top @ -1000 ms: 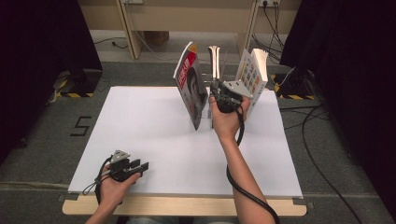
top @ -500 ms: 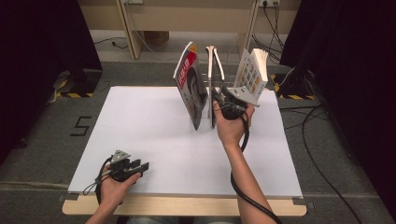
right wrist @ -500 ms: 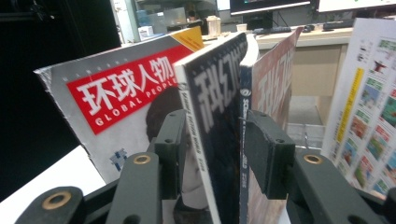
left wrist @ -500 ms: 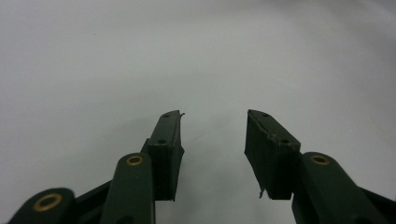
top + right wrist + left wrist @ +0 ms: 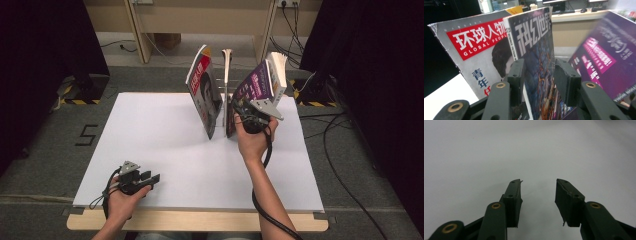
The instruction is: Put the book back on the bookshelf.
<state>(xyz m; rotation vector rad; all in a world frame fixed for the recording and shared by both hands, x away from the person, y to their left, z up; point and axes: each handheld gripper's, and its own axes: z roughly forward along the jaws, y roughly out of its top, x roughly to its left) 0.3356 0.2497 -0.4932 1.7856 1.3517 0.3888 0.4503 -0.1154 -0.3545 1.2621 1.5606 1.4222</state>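
Three publications stand upright in a row at the back of the white table (image 5: 165, 125). Leftmost is a grey magazine with a red title band (image 5: 202, 95) (image 5: 474, 47). In the middle is a thin dark blue magazine (image 5: 227, 75) (image 5: 536, 42), and a purple book (image 5: 262, 82) (image 5: 604, 55) leans at the right. My right gripper (image 5: 234, 111) (image 5: 539, 62) reaches level at the blue magazine. Its jaws have just been opening and straddle the near edge of the magazine without pressing it. My left gripper (image 5: 149, 177) (image 5: 537, 180) rests open and empty on the table's near left.
Cables (image 5: 340, 130) trail over the grey floor right of the table. Wooden furniture legs (image 5: 140, 30) stand behind it, and dark curtains hang at both sides. A "5" mark (image 5: 87, 135) lies on the floor to the left. My right gripper's cable (image 5: 265, 210) hangs over the front edge.
My right hand has drawn slightly back toward the near side and lower, with its jaws wider. The blue magazine now stands straighter in the row. My left hand has stayed put.
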